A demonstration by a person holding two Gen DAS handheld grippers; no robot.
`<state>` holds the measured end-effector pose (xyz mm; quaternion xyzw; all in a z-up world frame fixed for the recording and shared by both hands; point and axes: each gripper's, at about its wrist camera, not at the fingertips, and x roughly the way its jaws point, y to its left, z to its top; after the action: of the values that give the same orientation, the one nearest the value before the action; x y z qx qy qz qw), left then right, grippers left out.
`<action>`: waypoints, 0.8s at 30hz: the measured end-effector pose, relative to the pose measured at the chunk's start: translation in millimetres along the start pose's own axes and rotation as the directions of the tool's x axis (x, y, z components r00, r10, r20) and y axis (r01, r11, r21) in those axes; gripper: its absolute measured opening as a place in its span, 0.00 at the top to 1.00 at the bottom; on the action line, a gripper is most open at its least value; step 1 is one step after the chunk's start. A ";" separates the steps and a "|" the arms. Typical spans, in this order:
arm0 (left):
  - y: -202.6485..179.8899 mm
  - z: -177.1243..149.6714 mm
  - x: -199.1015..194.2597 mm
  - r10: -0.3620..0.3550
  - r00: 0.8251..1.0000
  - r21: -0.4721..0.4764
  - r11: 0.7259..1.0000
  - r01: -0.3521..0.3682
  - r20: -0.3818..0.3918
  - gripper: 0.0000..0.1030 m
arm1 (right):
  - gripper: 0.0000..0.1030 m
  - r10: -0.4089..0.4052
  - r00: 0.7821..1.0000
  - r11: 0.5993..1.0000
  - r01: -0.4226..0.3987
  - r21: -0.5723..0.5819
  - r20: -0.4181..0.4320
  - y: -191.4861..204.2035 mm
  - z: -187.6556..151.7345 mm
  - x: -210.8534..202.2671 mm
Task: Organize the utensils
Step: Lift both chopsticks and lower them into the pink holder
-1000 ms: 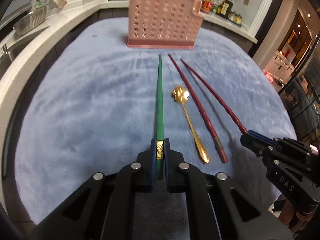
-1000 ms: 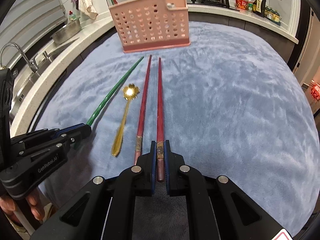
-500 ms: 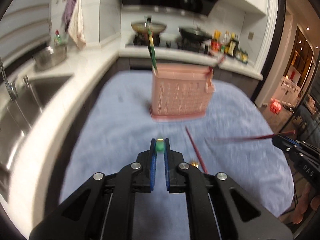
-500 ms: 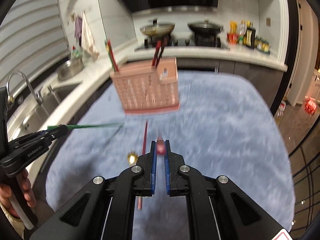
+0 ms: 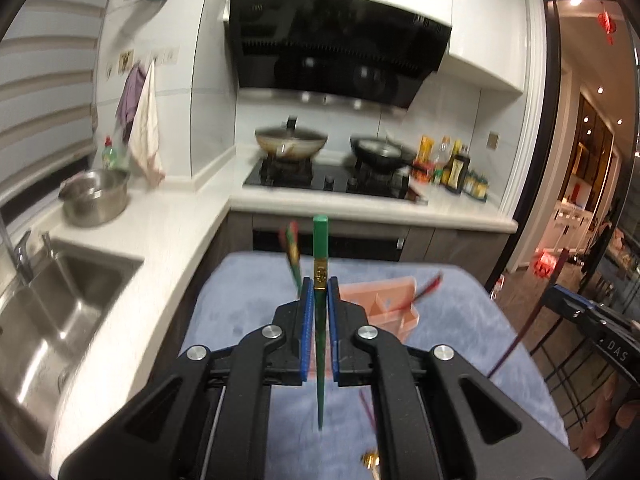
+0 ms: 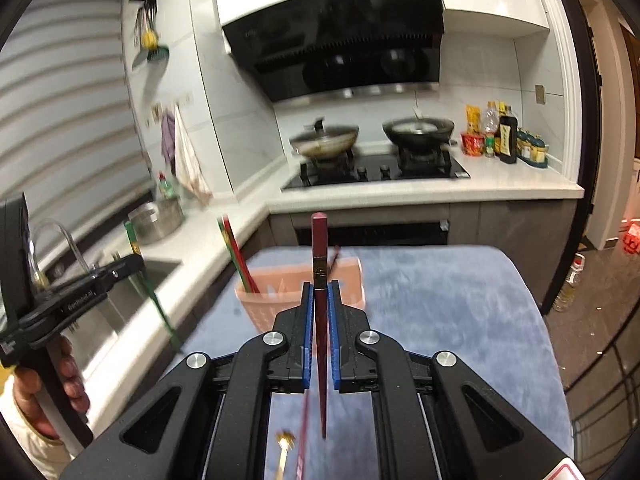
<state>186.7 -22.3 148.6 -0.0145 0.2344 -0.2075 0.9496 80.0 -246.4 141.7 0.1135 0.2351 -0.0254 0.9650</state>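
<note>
Left gripper (image 5: 319, 292) pinching green chopstick (image 5: 320, 248), right gripper (image 6: 321, 296) maroon chopstick (image 6: 319, 240)

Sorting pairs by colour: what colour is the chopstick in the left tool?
Green chopstick, clearest in the left wrist view.

Utensil holder (image 6: 300, 300) stands on the cloth-covered worktop (image 6: 440, 300) ahead of both tongs, chopsticks (image 6: 240, 258) standing in it (left end), spoon (image 6: 285, 446) and another chopstick (image 6: 305, 432) lying nearer, stove (image 6: 376, 172) behind, sink (image 5: 52, 300) left.
</note>
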 end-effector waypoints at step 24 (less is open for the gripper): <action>-5.8 52.2 121.9 -0.007 1.000 -0.040 0.999 0.007 0.008 0.94 | 0.94 0.004 1.000 0.997 -0.004 0.074 0.001 6.6 72.3 156.4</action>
<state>306.0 -80.0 142.2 -0.0349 0.2347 -0.2060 0.9493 252.0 -256.0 133.7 0.1493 0.2336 -0.0323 0.9603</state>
